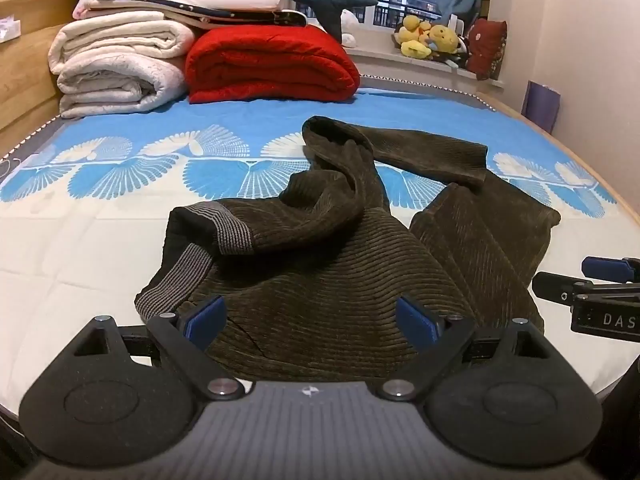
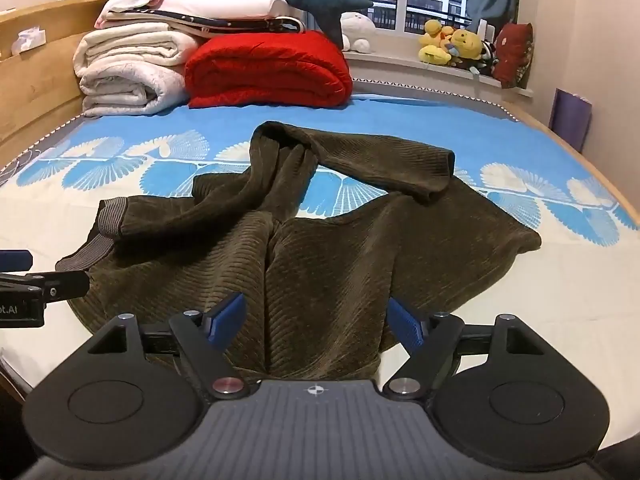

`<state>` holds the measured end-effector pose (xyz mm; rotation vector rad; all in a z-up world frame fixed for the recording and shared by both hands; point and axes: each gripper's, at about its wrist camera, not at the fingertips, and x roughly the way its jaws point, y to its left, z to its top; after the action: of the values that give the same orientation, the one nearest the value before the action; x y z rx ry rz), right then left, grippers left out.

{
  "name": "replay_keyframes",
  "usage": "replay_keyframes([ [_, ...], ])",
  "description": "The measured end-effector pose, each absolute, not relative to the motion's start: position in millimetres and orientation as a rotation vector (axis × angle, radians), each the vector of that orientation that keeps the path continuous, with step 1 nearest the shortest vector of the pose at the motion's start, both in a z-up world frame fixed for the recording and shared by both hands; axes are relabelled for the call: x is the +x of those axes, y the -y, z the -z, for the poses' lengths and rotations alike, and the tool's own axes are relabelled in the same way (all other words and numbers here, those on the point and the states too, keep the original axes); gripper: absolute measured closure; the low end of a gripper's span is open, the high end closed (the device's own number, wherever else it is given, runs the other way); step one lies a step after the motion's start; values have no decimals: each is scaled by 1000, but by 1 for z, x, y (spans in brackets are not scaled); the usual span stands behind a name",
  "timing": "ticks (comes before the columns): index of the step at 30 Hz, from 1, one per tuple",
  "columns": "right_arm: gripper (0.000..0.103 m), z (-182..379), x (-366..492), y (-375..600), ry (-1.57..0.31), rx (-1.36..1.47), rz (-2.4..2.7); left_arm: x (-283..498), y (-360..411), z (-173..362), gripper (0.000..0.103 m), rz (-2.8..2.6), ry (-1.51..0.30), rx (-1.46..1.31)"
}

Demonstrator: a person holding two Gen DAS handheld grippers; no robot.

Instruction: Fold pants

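We are hovering left claw (image 1: 310, 322) and right claw (image 2: 316, 318), both released, toward twelve o'clock over crumpled pants (image 1: 332, 280) to choose hold points.

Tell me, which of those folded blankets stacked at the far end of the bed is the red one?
The red quilted blanket, lying directly on the blue bedsheet, right of the rolled cream blankets; the others in the pile are white or cream.
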<state>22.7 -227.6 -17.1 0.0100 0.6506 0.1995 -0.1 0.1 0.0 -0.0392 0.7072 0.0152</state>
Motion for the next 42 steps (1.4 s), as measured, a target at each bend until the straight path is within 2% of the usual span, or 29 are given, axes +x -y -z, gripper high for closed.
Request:
replay_keyframes([
  [34, 21, 18, 24, 226, -666, 0, -179, 0, -2, 2, 9, -15, -701, -25],
  [35, 22, 18, 24, 226, -664, 1, -179, 1, -1, 1, 13, -15, -698, -19],
  [36, 22, 18, 24, 226, -660, 2, -178, 0, -1, 0, 27, -15, -690, -9],
  [37, 26, 16, 23, 226, -655, 2, -176, -1, -2, -2, 35, -17, -674, 7],
  [39, 36, 12, 22, 229, -627, 9, -167, 5, -7, -9, 77, -5, -658, 46],
  [41, 52, 4, 20, 238, -577, 36, -143, 17, -17, -21, 93, 33, -654, 60],
  [42, 55, -2, 21, 245, -550, 61, -135, 24, -25, -29, 93, 56, -640, 75],
])
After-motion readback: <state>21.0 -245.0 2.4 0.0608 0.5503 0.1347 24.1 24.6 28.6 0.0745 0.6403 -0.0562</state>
